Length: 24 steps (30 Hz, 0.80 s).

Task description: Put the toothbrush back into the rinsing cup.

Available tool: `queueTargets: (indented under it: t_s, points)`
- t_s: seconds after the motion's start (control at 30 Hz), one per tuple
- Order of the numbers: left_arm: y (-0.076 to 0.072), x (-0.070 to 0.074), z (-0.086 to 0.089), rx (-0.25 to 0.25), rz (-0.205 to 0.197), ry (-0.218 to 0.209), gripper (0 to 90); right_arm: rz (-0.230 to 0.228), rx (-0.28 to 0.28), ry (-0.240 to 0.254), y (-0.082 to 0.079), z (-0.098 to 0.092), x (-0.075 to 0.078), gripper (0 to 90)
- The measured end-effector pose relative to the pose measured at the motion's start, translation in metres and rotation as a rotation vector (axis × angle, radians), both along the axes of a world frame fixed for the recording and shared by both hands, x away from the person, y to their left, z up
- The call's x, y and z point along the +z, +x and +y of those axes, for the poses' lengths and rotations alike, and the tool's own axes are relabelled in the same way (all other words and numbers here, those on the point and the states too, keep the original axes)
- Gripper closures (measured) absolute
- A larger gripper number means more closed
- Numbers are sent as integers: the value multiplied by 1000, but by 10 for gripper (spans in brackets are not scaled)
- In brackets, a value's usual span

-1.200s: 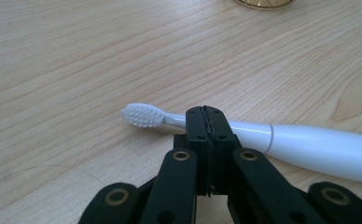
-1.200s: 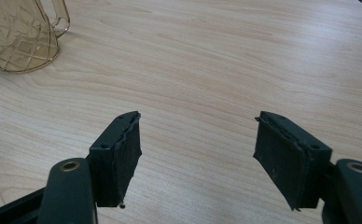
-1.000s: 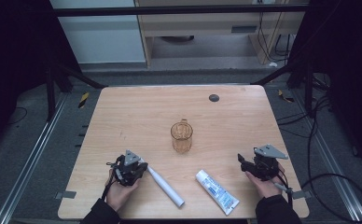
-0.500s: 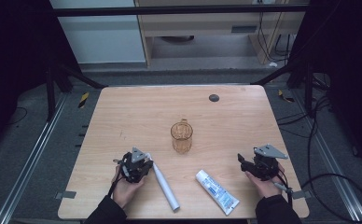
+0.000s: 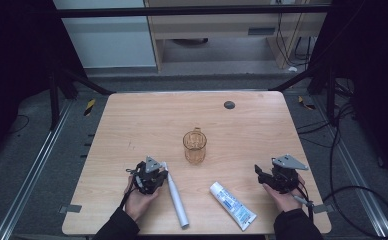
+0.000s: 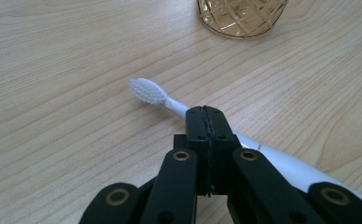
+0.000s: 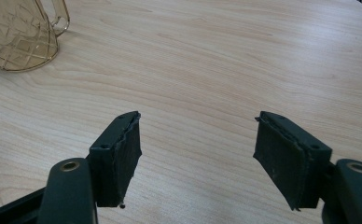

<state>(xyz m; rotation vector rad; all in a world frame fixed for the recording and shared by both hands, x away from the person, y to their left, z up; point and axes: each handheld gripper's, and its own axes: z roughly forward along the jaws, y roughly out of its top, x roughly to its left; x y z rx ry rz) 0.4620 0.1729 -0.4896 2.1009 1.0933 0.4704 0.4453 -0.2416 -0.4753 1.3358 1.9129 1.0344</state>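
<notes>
The white electric toothbrush [image 5: 175, 196] lies flat on the wooden table [image 5: 132, 120], bristles toward the amber glass mug [image 5: 194, 146]. The left gripper [image 5: 150, 178] sits over its neck with jaws pressed together; it seems to hold nothing, though the brush passes under them. The right gripper [image 5: 270, 177] is wide open and empty. A toothpaste tube [image 5: 232, 205] lies between them.

Glossy plastic toothbrush [image 6: 272, 156], wood-grain table [image 5: 132, 125] (matt)
</notes>
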Motion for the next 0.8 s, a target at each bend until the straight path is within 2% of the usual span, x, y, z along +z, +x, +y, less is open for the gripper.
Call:
queueTargets:
  t_s: [0.63, 0.8]
  points:
    - [2, 0, -8, -28, -1, -11, 897, 4, 2, 0, 0, 1, 0, 312]
    - [-1, 5, -5, -24, -14, -35, 897, 0, 0, 1, 0, 0, 0, 312]
